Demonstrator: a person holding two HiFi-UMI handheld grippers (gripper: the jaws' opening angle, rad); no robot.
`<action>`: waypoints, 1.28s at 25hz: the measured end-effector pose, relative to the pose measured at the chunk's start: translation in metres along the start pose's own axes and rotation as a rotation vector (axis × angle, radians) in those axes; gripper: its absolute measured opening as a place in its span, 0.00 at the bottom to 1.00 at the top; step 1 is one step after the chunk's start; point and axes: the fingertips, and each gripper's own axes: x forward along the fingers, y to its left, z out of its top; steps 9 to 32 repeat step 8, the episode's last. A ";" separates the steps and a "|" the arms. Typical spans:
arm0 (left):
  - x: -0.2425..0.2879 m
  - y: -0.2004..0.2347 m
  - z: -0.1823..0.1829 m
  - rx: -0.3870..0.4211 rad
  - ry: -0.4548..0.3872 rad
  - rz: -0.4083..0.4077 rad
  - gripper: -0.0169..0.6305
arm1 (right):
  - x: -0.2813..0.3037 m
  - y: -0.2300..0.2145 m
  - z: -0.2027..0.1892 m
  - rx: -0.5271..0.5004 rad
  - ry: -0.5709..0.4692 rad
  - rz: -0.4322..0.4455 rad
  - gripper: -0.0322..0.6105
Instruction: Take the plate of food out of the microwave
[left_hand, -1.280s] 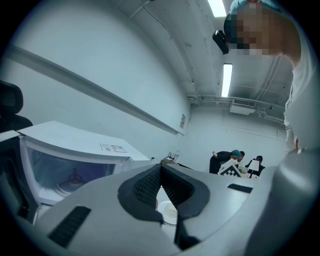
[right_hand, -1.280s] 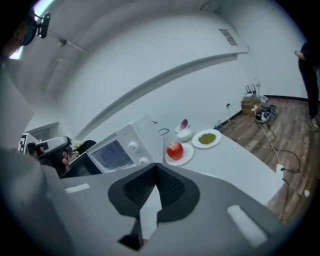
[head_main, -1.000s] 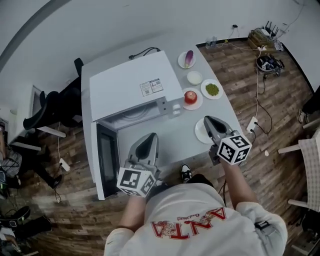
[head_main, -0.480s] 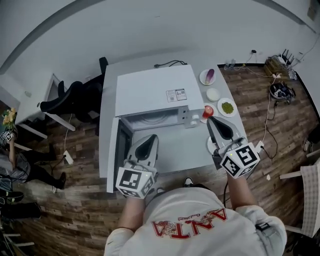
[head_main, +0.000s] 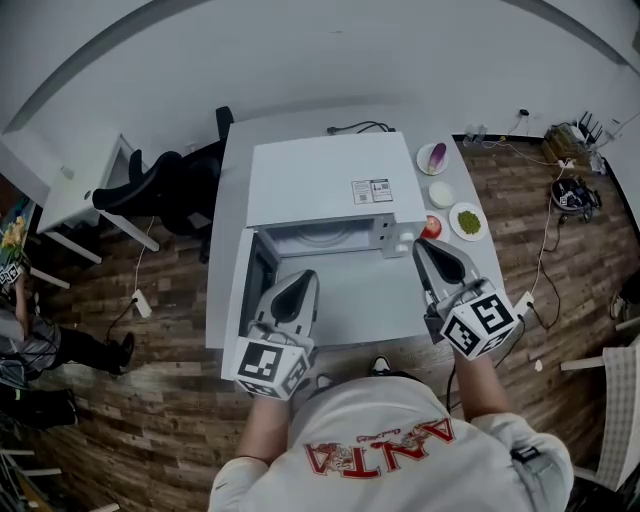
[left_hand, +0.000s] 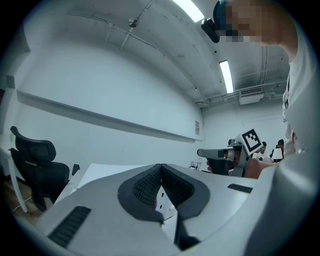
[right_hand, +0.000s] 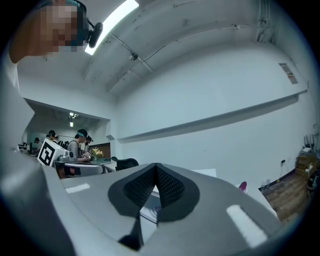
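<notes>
The microwave (head_main: 325, 180) sits on the tabletop (head_main: 350, 295), its door (head_main: 262, 280) open to the left. Plates (head_main: 467, 221) lie in a row to its right. My left tool (head_main: 303, 279) is before the door, my right tool (head_main: 422, 248) beside the plates. A chair (head_main: 165, 185) stands far left.

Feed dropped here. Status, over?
Left tongs, right tongs shut, empty. Microwave door open, cavity looks empty. Nothing blocking.
</notes>
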 end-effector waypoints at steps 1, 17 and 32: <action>0.001 0.000 0.000 0.001 -0.001 0.000 0.04 | 0.000 0.000 0.000 -0.002 0.001 -0.001 0.05; 0.008 0.001 0.002 -0.004 -0.001 -0.002 0.04 | 0.004 -0.005 -0.001 -0.007 0.021 0.003 0.05; 0.008 0.001 0.002 -0.004 -0.001 -0.002 0.04 | 0.004 -0.005 -0.001 -0.007 0.021 0.003 0.05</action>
